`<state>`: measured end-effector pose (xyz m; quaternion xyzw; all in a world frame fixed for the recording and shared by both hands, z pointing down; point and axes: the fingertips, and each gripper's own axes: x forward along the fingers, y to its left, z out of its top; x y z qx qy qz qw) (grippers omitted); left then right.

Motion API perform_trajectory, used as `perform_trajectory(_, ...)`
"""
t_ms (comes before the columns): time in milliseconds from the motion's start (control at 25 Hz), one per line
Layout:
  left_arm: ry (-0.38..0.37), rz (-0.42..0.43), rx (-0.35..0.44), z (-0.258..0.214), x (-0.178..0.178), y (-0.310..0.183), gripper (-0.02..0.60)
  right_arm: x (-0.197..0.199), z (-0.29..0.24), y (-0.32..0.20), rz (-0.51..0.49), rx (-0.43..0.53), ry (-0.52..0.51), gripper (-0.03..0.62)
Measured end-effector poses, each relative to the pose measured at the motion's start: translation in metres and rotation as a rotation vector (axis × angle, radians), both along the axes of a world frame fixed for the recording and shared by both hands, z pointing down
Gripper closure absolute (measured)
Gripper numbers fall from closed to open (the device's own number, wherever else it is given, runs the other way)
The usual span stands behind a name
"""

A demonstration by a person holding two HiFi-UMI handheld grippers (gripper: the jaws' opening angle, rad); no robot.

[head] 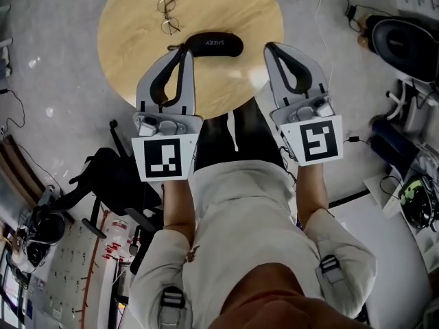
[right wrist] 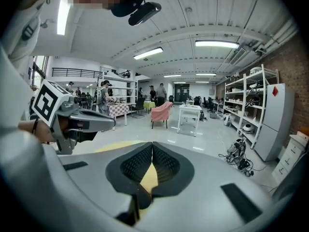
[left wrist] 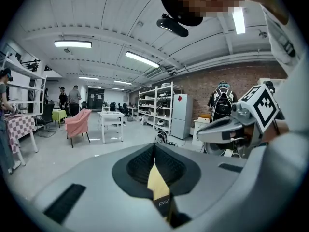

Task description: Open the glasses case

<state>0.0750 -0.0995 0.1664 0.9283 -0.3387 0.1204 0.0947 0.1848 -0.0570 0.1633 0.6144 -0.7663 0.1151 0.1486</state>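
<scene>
We hold both grippers over the near edge of the round wooden table [head: 130, 36], which fills the upper centre of the head view; the left gripper [head: 182, 51] has its jaws pressed together w/ nothing between them; the right gripper [head: 269, 48] is likewise closed & empty; the black glasses case [head: 215, 44] lies closed on the table, top centre of the frame, between the two gripper tips; the left tip overlaps the case's left end, but we can't tell whether it touches; the right tip is just beside the case's right end, apart from it; a pair of glasses [head: 168, 15] lies on the table above & left of the case, near it but not touching; in the left gripper view a strip of the case & of the tabletop shows through the slit under the jaws; a pink chair [right wrist: 161, 112] stands on the floor at mid-frame in the right gripper view.
</scene>
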Motion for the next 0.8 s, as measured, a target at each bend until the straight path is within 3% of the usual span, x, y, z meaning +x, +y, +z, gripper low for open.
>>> perform_trajectory(800, -0.069, -0.021, -0.127, 0.13, 0.011, 0.005, 0.561, 0.008, 0.129, -0.007, -0.023, -0.136, -0.007, 0.574)
